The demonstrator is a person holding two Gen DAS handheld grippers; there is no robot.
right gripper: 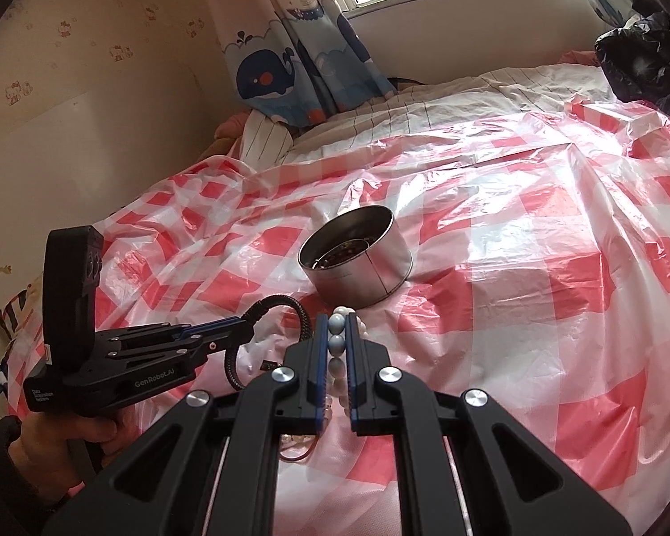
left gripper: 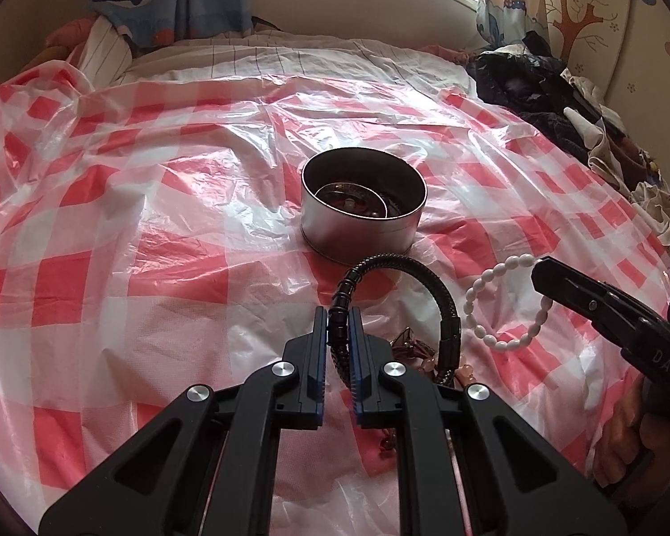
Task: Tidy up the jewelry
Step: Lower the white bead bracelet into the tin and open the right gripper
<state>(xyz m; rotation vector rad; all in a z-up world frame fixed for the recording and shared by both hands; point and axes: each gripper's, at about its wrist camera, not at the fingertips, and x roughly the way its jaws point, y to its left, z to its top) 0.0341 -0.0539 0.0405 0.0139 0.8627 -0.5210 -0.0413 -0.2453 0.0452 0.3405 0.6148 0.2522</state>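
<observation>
A: Starting nearest, what is each gripper doing?

B: The left gripper [left gripper: 337, 326] is pinching the black braided bracelet [left gripper: 429, 277] by its beaded side, jaws pressed onto the band. The loop is arching up and forward from the fingertips, with its clasp hanging down to the right. The right gripper [right gripper: 336, 335] is squeezing the white bead bracelet [right gripper: 336, 343], two beads sitting between the pads and the rest of the ring drooping below.

A: Anything lying under them?

B: A small heap of brownish jewelry [left gripper: 413, 344] is resting on the red-checked plastic sheet [left gripper: 156, 232], just beneath the black loop. I cannot tell what the pieces are.

A: And the container?

B: The round metal tin [left gripper: 364, 205] is standing open straight ahead of both sets of jaws, beyond the bracelets, already holding some dark pieces.

A: Which hand is nearer to it?

B: They are looking about level. I am judging the black loop's far arc to be closest to the tin's rim, so the left probably has the shorter carry forward.
</observation>
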